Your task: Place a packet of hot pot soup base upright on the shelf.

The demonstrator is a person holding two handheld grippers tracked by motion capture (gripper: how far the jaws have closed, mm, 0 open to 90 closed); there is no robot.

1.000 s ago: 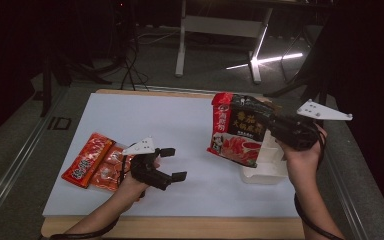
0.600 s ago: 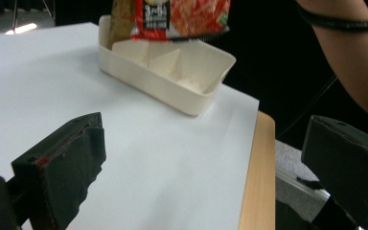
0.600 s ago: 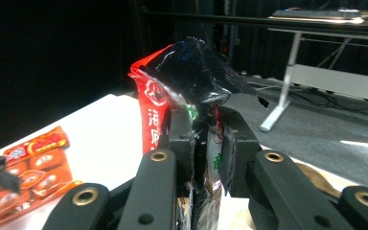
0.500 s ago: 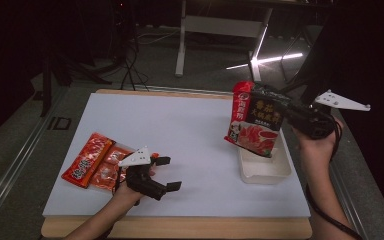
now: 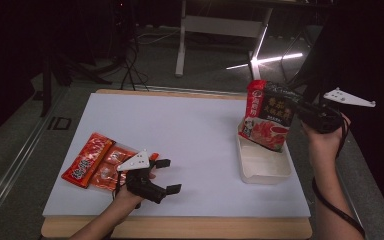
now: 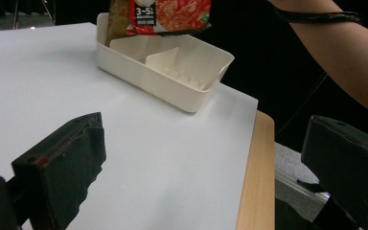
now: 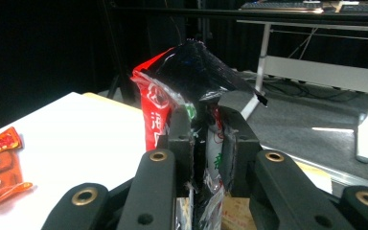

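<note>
My right claw (image 5: 292, 111) clamps the red packet (image 5: 268, 116) above the white tray (image 5: 263, 165); next I lower it in. Left claw (image 5: 165, 176) gapes empty.

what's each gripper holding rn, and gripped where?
Right gripper is shut on the red and black food packet, pinched at its side edge, above the white tray. Left gripper is open, holding nothing.

The middle of the white table (image 5: 180, 130) is left bare. Its left side is blocked by red packets (image 5: 96, 161), its right by a cream tray (image 5: 263, 175) overhung by a held bag (image 5: 268, 116).
</note>
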